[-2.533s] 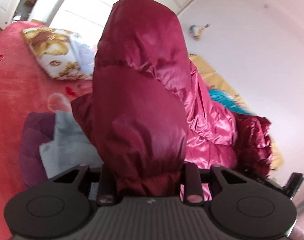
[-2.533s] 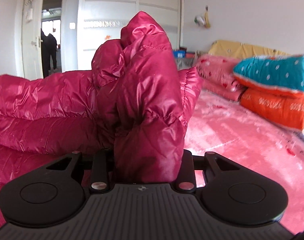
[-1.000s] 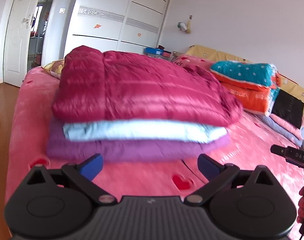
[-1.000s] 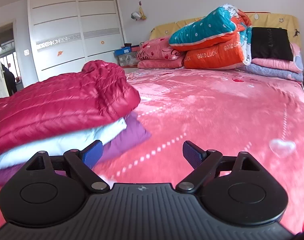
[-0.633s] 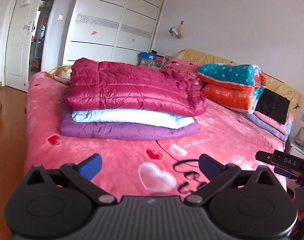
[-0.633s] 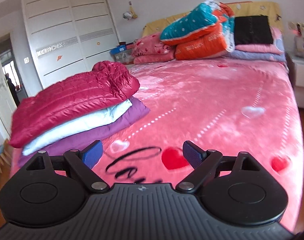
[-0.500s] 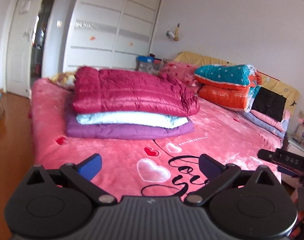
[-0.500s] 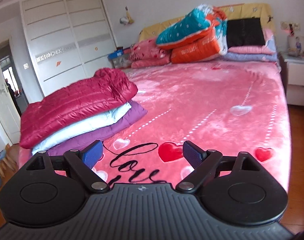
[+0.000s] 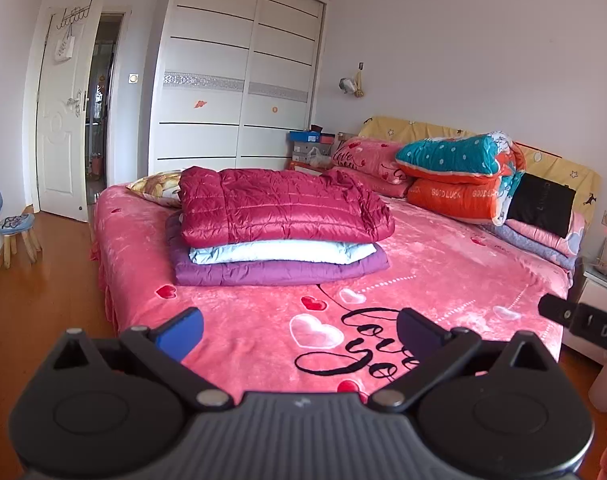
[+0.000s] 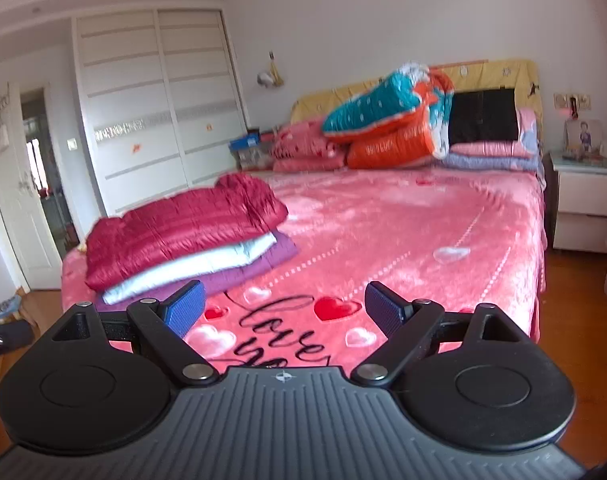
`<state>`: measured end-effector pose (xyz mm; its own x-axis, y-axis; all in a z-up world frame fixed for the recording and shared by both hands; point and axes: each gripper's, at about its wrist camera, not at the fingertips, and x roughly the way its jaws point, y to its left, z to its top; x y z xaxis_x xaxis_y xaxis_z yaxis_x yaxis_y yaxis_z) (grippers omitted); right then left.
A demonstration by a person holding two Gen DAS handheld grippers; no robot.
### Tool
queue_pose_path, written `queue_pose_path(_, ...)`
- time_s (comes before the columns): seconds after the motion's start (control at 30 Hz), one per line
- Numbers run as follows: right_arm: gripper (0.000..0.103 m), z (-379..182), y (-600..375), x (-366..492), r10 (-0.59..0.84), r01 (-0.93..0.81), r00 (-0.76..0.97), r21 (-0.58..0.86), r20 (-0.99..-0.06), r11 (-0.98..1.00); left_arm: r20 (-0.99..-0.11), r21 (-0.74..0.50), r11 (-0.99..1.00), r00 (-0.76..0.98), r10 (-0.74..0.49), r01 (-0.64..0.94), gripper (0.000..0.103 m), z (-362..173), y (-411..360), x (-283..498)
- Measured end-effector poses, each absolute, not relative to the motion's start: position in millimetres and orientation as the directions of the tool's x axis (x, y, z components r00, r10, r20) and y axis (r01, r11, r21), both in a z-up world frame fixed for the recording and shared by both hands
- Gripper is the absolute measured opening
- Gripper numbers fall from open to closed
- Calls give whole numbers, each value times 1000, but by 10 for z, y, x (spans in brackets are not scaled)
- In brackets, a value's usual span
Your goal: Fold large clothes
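Item 1. Folded crimson quilted down jacket: centre of the left wrist view, left of centre in the right wrist view. Lies flat on top of the stack, folded edges roughly square.

Item 2. Folded pale-blue padded garment: directly beneath the jacket, touching it.

Item 3. Folded purple quilted garment: bottom of the stack, resting on the bed.

Item 4. Pink plush bedspread with hearts and black script: carries the stack toward its left-hand corner in the left wrist view.

Item 5. Left gripper: lower centre, fingers spread wide, holding nothing, well apart from the stack.

Item 6. Right gripper: lower centre, fingers likewise spread, empty.

Item 7. Teal and orange rolled quilts: upper right, at the headboard.

Status, as judged: the folding looks done and nothing is held.

Risks, as judged: the jacket's slick shell may slide off the layer below if the bed is jostled; trapped air may puff its folds open.

Edges and room: the stack sits near the bed's left edge, above wooden floor; a nudge that way could tip it off. Broad bare bedspread lies at right and in the foreground. A white nightstand flanks the right edge of the right wrist view.
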<state>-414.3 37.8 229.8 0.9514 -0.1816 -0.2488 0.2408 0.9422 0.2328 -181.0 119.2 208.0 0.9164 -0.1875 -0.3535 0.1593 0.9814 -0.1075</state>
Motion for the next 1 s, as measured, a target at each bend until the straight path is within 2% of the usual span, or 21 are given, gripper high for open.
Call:
queue_pose_path(0.17, 103, 2449, 443, -4515, -196, 239, 958, 210, -209, 948, -340, -94, 982, 921, -189, 166, 102, 2111, 1152, -1920)
queue_pose_path(0.37, 103, 2485, 485, -4557, -212, 250, 957, 187, -199, 950, -335, -74, 981, 922, -195, 180, 102, 2094, 1109, -1992)
queue_pose_path(1.0, 103, 2334, 441, -4334, -166, 206, 948, 128, -270, 970, -380, -63, 987, 911, -159, 146, 102, 1903, 1189, -1950)
